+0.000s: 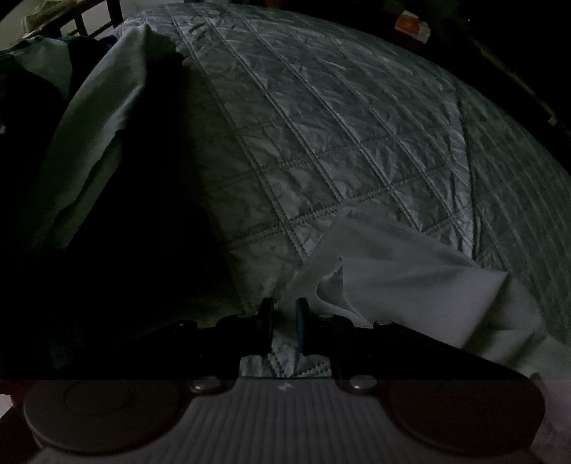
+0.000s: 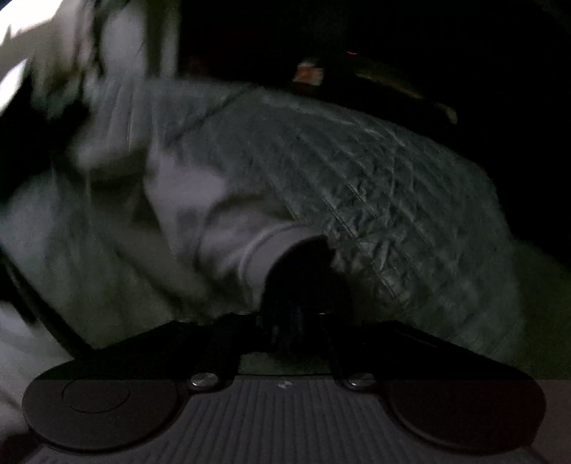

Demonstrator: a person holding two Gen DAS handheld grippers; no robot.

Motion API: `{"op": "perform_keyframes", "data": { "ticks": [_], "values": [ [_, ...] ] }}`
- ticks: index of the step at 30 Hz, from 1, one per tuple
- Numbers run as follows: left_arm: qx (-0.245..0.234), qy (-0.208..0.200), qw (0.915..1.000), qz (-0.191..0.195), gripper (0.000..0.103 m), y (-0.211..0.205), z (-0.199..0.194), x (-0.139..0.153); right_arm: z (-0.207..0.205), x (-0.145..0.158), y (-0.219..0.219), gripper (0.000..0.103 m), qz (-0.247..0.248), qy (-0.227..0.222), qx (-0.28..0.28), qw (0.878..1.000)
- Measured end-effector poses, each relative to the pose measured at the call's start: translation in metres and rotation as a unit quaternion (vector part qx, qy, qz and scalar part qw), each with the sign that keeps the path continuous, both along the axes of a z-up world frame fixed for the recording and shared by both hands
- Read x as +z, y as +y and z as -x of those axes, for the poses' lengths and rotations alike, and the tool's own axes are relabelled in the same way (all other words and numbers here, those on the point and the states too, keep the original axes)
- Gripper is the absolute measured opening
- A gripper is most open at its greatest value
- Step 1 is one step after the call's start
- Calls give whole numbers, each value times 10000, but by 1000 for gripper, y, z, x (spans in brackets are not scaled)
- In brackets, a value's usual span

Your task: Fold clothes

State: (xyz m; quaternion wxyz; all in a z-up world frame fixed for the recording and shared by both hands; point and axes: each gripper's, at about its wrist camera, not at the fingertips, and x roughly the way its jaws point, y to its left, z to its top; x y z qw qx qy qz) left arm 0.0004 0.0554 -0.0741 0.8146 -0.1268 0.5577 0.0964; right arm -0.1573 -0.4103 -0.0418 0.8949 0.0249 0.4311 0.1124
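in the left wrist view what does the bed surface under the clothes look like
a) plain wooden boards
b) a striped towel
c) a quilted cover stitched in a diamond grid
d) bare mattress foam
c: the quilted cover shows crossing stitch lines forming diamonds, with the white garment lying on it.

No readable text, label, brand or number anywhere. Only a tiny pale mark at 6 o'clock on the ribbed grey housing of each tool, too small and dim to make out. Likewise illegible: an orange-and-white package at 1 o'clock beyond the bed, blurred.
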Motion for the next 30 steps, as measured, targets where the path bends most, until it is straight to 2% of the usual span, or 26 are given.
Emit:
{"op": "perform_keyframes", "data": {
  "ticks": [1, 2, 3, 6, 9, 11, 12, 13, 17, 19, 21, 22, 24, 25, 26, 29, 30],
  "values": [
    [-40, -15, 10000, -52, 12, -1, 0, 1, -2, 3, -9, 62, -544, 127, -234, 9982],
    [-90, -31, 9999, -108, 12, -3, 1, 2, -2, 4, -15, 63, -931, 207, -389, 9947],
    [-137, -44, 9998, -153, 13, -5, 2, 3, -2, 7, -16, 60, -1066, 169, -480, 9930],
    [-214, -19, 9995, -213, 13, -6, 5, 4, -9, 3, -26, 64, -1410, 83, -823, 9865],
    [-254, 18, 9993, -256, 13, -5, 8, 3, -25, -18, -27, 65, -1858, 404, -1186, 9746],
    [-223, 30, 9994, -275, 13, -2, 8, 3, -35, -33, -25, 58, -1855, 697, -1346, 9709],
    [-206, 36, 9994, -283, 14, 0, 8, 2, -39, -39, -23, 28, -1815, 815, -1323, 9710],
    [-176, 40, 9994, -287, 14, 1, 9, 2, -42, -44, -21, 3, -1767, 923, -1267, 9717],
    [-67, 50, 9996, -265, 14, 7, 8, 1, -35, -14, -5, 3, -1055, 169, -607, 9924],
    [-63, 57, 9996, -256, 14, 7, 8, 1, -23, -3, 3, 4, -604, -362, -200, 9973],
    [-83, 58, 9997, -232, 14, 7, 8, 1, -12, 9, 10, 4, -149, -892, 207, 9957],
    [-93, 55, 9997, -226, 14, 8, 9, 1, -12, -1, 11, 4, 0, -648, 300, 9974],
    [-96, 52, 9997, -229, 15, 9, 11, 0, -15, -41, 14, 5, 395, 328, 442, 9977],
    [-81, 59, 9997, -224, 15, 10, 11, 0, -14, -53, 16, 7, 530, 567, 578, 9953],
    [-63, 68, 9997, -218, 15, 12, 12, 0, -12, -55, 17, 8, 495, 588, 571, 9954],
    [-12, 94, 9998, -184, 15, 15, 12, -1, -8, -50, 15, 26, 279, 589, 430, 9969],
    [-6, 95, 9998, -181, 15, 15, 12, -2, -9, -47, 13, 50, 227, 689, 404, 9966]
  ]
}}
